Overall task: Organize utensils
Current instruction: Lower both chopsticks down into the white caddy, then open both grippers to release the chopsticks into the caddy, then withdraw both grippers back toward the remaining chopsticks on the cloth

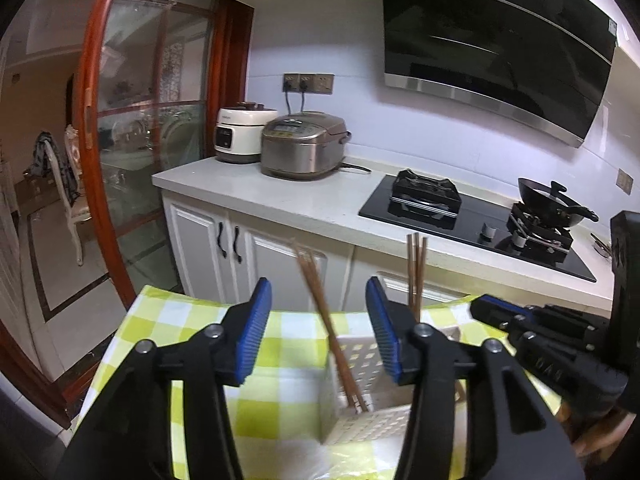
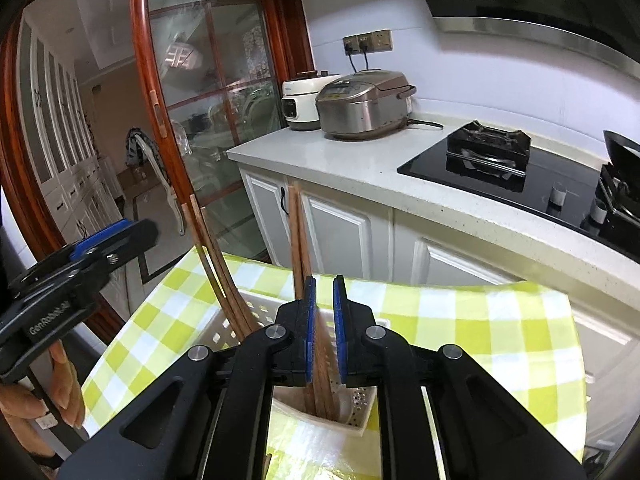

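Lettering "GenRobot.AI" on left gripper [image 2: 116, 236] body; other labels unreadable.

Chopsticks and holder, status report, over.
Left tongs open, empty. Right tongs slightly parted around brown wooden chopsticks, grip unclear. Both pairs stand in white perforated plastic holder. Nothing blocking.

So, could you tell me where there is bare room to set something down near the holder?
Free: the checked cloth left of the white holder, and its right part toward the cabinets. The counter between the rice cooker and the stove is bare too. Crowded: the holder itself, with chopsticks leaning and both hand-held grippers above.
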Demonstrator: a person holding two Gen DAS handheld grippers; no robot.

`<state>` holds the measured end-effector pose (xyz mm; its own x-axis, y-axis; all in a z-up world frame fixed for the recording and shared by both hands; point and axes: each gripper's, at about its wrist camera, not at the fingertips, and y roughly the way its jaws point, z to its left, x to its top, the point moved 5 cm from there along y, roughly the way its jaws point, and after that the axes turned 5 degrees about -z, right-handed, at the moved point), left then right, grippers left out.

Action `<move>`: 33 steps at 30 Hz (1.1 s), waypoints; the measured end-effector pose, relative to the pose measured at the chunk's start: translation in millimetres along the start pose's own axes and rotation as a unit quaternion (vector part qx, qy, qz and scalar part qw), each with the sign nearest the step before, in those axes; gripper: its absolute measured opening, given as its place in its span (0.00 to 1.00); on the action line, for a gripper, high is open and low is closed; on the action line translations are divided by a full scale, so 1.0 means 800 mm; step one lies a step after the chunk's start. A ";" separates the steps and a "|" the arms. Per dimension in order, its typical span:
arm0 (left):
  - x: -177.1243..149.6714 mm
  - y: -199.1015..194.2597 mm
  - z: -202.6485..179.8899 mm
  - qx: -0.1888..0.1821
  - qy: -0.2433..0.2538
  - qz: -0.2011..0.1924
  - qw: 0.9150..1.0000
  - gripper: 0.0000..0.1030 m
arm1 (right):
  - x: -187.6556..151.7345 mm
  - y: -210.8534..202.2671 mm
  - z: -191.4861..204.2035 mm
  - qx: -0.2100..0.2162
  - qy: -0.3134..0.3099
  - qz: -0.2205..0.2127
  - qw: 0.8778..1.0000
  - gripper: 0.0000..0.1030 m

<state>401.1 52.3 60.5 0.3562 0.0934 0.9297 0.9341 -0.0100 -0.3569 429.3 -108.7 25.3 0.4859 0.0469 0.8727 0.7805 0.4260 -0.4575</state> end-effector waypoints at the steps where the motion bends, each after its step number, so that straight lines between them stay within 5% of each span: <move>1: -0.002 -0.004 0.004 0.003 -0.003 -0.002 1.000 0.54 | -0.003 -0.003 -0.002 -0.001 0.000 -0.001 1.000 0.15; 6: -0.035 -0.035 0.025 0.016 -0.027 -0.013 0.999 0.72 | -0.032 -0.030 -0.009 -0.010 0.003 -0.009 1.000 0.40; 15: -0.111 -0.098 0.028 0.036 -0.040 -0.021 0.998 0.92 | -0.110 -0.070 -0.013 -0.009 0.029 0.002 1.000 0.40; 33: -0.276 -0.124 0.040 0.049 -0.028 0.083 0.995 0.92 | -0.264 -0.051 0.053 0.007 0.002 0.092 0.996 0.36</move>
<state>229.3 64.6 -112.2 0.5009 0.1541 0.8517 0.8547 0.0672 -0.5148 278.4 -97.5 -133.2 0.6219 0.1210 0.7737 0.6725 0.4237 -0.6068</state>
